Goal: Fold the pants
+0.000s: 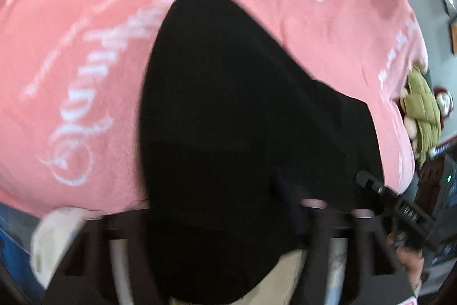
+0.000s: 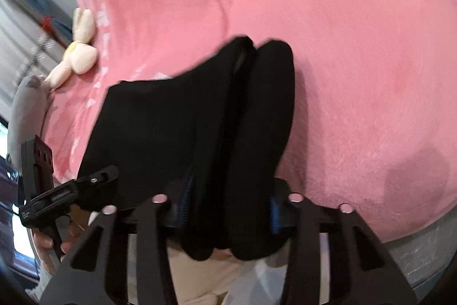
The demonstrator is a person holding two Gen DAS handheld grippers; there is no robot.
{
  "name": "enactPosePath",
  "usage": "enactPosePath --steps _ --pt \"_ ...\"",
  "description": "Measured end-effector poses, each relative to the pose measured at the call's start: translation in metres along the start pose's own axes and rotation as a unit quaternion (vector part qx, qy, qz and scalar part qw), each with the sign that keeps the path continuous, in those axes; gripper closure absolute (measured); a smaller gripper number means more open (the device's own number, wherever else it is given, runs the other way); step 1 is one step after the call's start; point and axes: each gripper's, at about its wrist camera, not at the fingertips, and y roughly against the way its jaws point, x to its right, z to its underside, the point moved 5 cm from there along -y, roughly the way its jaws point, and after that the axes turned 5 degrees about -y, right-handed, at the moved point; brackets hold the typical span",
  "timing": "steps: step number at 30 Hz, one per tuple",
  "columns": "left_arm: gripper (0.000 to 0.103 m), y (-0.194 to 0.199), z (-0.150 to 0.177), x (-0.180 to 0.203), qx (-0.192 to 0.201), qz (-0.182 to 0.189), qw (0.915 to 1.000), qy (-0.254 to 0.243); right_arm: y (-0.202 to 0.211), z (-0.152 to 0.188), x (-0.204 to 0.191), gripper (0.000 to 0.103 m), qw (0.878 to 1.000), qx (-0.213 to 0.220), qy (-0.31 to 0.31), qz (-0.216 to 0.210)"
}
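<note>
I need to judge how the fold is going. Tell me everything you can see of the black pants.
The black pants are plain, soft, matte cloth, lying on the pink blanket with their near edge hanging off the bed's edge toward the camera. From the right wrist view they look doubled, two rounded layers side by side with a seam-like gap between. The right hand-held gripper has the near end between its blue pads; the left hand-held gripper sits on the near edge too, its grip hidden in the dark cloth.

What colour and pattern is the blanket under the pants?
Pink with white lettering and bow shapes, on the blanket; clearest in the left wrist view.
</note>
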Motion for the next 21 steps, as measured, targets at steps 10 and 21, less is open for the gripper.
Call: enactPosePath --steps 10,21 --pt "0.073 0.085 0.003 0.043 0.043 0.064 0.9968 -0.021 0.104 0.021 -0.071 0.071 0.995 0.065 0.067 -0.043" --pt "0.073 0.203 -0.012 0.090 0.158 0.086 0.9786 -0.100 0.204 -0.012 -0.131 0.071 0.971 0.180 0.128 -0.095"
